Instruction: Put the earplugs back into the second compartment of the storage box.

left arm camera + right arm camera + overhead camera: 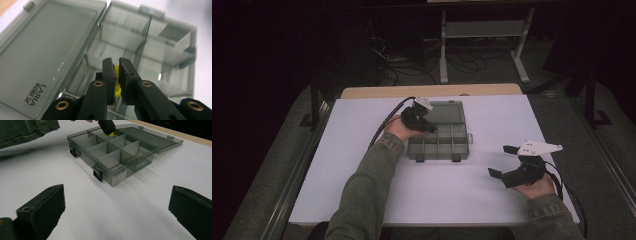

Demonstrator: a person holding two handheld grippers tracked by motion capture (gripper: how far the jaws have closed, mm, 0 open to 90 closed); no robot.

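Yellow piece (116, 86) between left gripper (117, 65) pads, over organizer box (175, 53).

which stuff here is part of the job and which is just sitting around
In the job:
- left gripper, shut on a small yellow piece
- open compartment box, which it reaches into

Lying about:
- right gripper, open, off to the side
- shelf frame behind the table
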